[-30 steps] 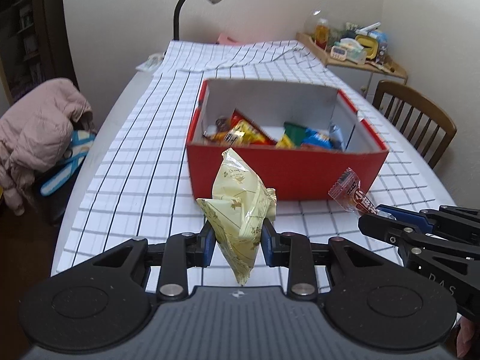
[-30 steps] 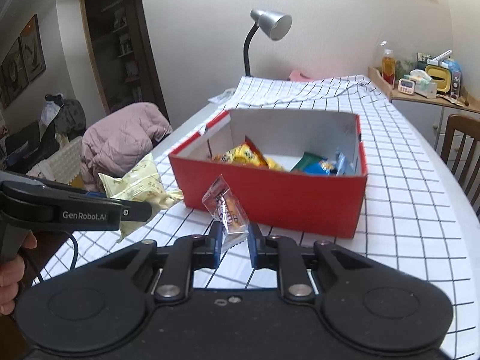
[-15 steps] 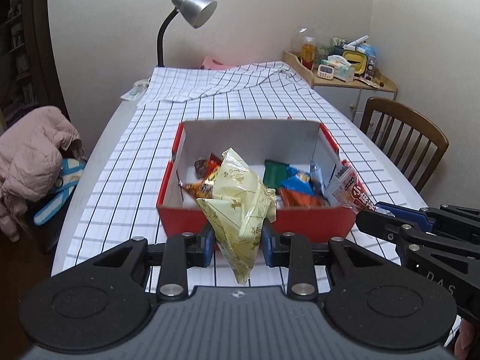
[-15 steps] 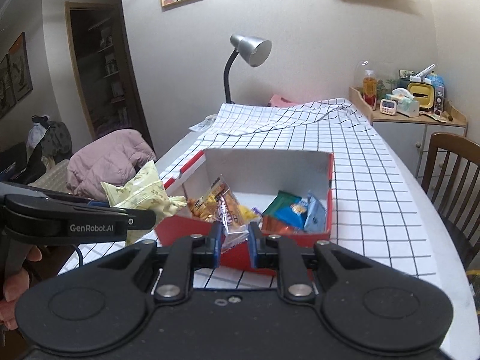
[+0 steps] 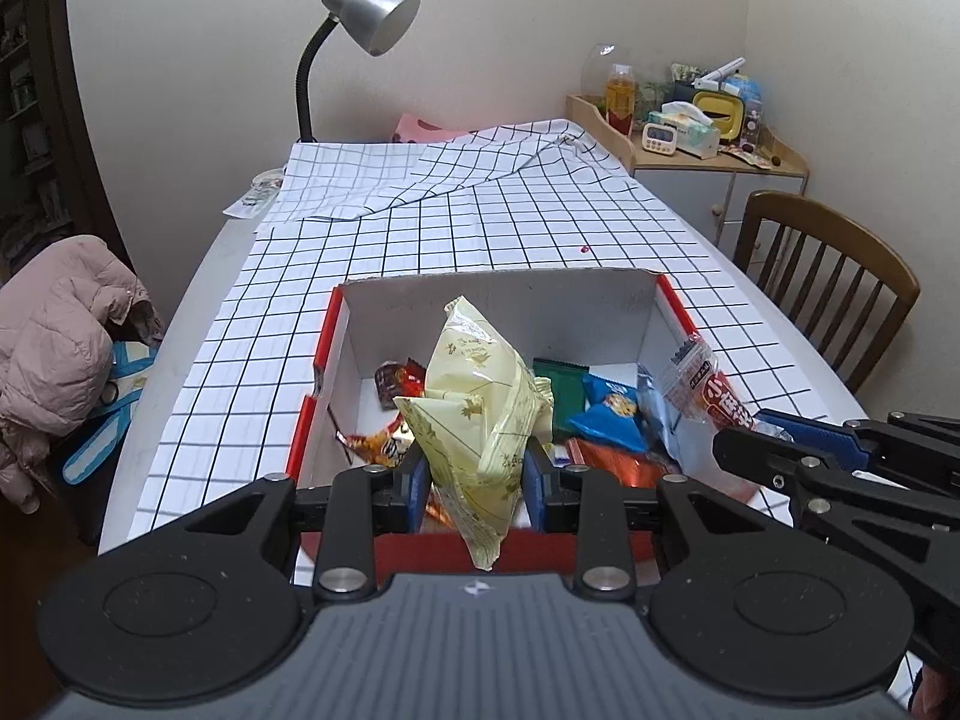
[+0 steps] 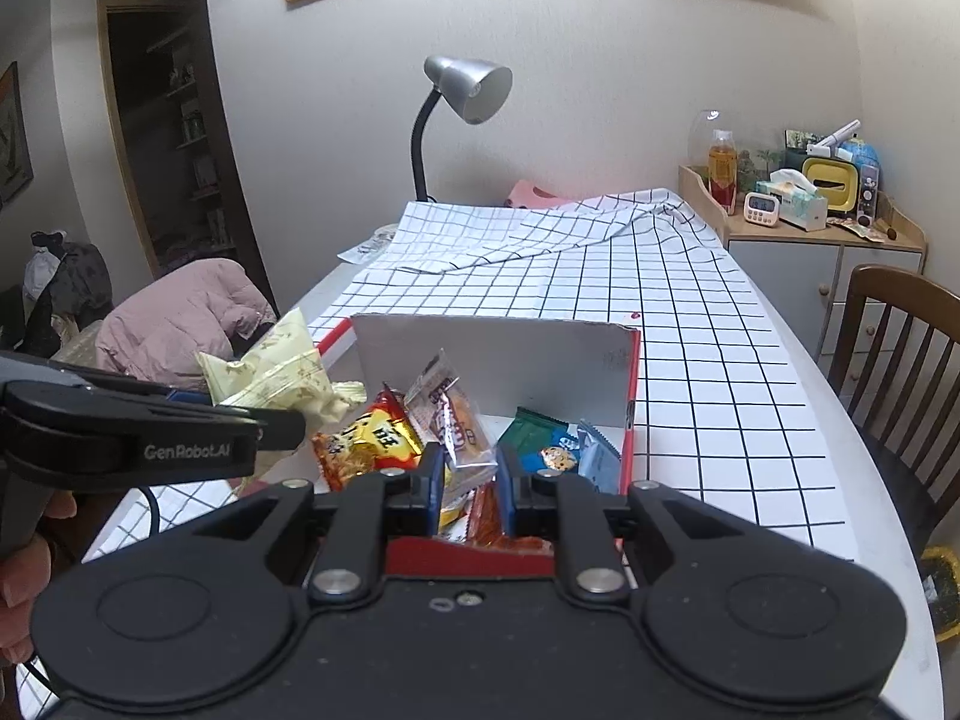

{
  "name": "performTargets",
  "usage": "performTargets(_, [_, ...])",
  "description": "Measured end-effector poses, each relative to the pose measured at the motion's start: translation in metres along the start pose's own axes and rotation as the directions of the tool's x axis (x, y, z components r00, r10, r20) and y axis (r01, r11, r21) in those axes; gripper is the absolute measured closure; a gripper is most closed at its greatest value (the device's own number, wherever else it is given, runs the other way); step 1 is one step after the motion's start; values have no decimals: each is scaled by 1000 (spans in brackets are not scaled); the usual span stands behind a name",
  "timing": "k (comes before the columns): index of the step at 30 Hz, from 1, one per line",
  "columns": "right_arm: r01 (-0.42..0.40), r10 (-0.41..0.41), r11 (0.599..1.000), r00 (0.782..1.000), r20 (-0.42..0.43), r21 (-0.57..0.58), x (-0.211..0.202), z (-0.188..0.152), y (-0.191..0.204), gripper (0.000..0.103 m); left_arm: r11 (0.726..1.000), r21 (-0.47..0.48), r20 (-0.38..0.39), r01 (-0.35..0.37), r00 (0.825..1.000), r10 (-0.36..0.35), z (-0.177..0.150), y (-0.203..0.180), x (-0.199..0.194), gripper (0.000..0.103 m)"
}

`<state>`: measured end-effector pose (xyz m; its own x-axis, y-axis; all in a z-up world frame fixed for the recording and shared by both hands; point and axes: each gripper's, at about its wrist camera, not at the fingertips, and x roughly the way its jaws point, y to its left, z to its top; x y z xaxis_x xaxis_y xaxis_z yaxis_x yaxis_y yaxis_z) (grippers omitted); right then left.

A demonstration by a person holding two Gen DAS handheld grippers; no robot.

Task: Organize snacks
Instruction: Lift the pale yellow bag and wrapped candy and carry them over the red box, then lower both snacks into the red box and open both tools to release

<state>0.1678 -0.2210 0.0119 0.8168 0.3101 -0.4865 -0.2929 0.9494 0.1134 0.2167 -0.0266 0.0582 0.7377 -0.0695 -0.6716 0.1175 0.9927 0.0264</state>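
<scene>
A red cardboard box with a white inside [image 5: 498,306] [image 6: 498,354] sits on the checked tablecloth and holds several snack packets. My left gripper [image 5: 477,471] is shut on a pale yellow snack bag [image 5: 480,408], held above the box's near left part. From the right wrist view that yellow snack bag [image 6: 276,369] hangs over the box's left rim, pinched by the left gripper [image 6: 270,420]. My right gripper [image 6: 468,480] is shut on a small clear packet with red print [image 6: 447,417] above the box's near side. That clear packet [image 5: 702,384] also shows at the right in the left wrist view.
A grey desk lamp [image 5: 366,12] stands at the table's far end beside a folded part of the cloth [image 5: 432,174]. A wooden chair [image 5: 822,276] is at the right, a pink jacket [image 5: 54,324] on the left, and a cluttered side cabinet [image 5: 696,138] at the back right.
Both grippers have risen and moved forward with their packets, from in front of the red box to over its open top. Neither grip has changed.
</scene>
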Motion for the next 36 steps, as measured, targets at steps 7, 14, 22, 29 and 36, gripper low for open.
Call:
performTargets(7, [9, -7, 999, 998, -68, 34, 42, 10, -13, 86, 1000, -1, -55, -2, 998, 2, 18, 2, 42, 73])
performTargets(14, [36, -27, 997, 990, -141, 62, 83, 15, -25, 86, 1000, -3, -117, -16, 993, 15, 30, 5, 80, 73])
performTargets(22, [44, -32, 998, 976, -213, 51, 116, 17, -23, 86, 1000, 7, -179, -24, 984, 25, 30, 11, 110, 73])
performTargets(29, [39, -29, 999, 966, -258, 36, 130, 9, -18, 86, 999, 24, -202, -33, 979, 37, 27, 11, 122, 73])
performTargets(36, [52, -41, 998, 962, -271, 32, 132, 4, -16, 80, 998, 32, -200, -47, 978, 52, 25, 12, 123, 72])
